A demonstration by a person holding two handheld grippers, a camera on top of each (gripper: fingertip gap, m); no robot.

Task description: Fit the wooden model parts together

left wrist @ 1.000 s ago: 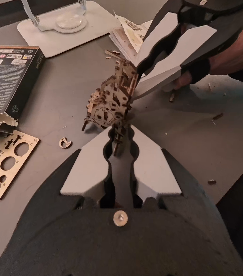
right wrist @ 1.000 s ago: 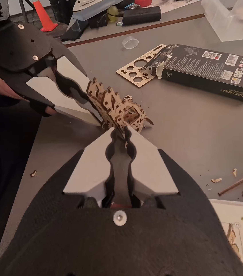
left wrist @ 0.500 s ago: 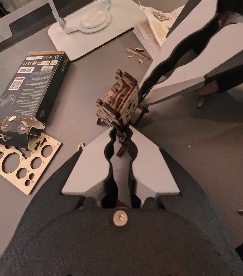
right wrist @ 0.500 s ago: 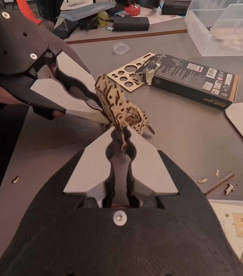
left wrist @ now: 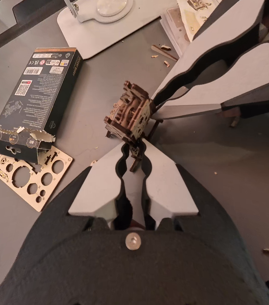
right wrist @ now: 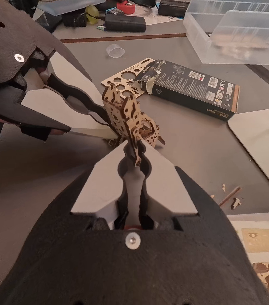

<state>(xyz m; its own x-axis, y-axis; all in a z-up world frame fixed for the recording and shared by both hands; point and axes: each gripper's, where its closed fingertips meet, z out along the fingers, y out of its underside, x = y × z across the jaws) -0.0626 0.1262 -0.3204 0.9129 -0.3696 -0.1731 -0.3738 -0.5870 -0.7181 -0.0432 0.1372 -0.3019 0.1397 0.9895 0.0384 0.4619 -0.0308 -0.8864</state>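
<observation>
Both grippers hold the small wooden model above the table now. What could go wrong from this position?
1. Both the left gripper and the right gripper pinch only thin plates of the wooden model; twisting could snap them or pull joints apart.
2. If either slips, the model may drop onto the table.

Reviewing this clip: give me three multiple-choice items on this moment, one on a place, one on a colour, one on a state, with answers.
1. The punched-out wooden sheet lies where?
A. partly under the box's torn end
B. on the white lamp base
C. in the clear bin

2. The cardboard box is mainly:
A. red
B. black
C. white

3. The wooden model is:
A. lying flat, untouched
B. gripped by both grippers
C. inside the box

Answers:
1 A, the box overlaps the sheet's edge.
2 B, its panels are black.
3 B, left gripper and right gripper each pinch part of it.
</observation>
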